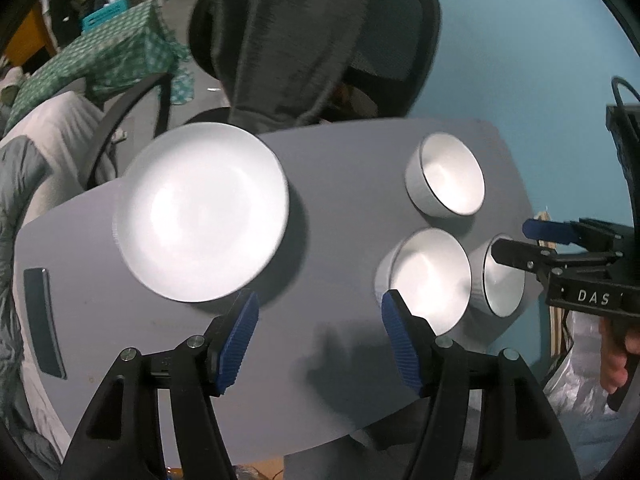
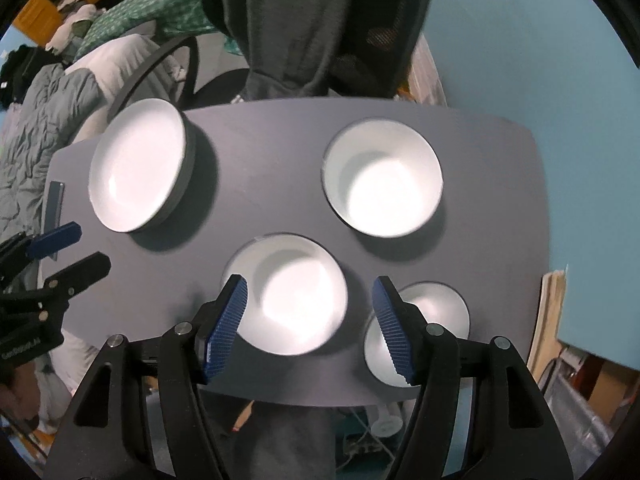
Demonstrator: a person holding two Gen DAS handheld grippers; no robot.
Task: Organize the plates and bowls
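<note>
Here, left gripper (image 1: 320, 336): spread above bare table (image 1: 328, 248).
Right gripper (image 2: 308, 328): spread around near-edge bowl (image 2: 288, 296).

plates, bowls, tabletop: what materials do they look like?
Plates: stacked, glossy white, bright glare, likely glazed ceramic; melamine not ruled out.
Bowls: same white gloss, thin dark rim line, probably glazed ceramic.
Table: matte grey, soft shadows without reflections, looks like laminate or painted board.
</note>
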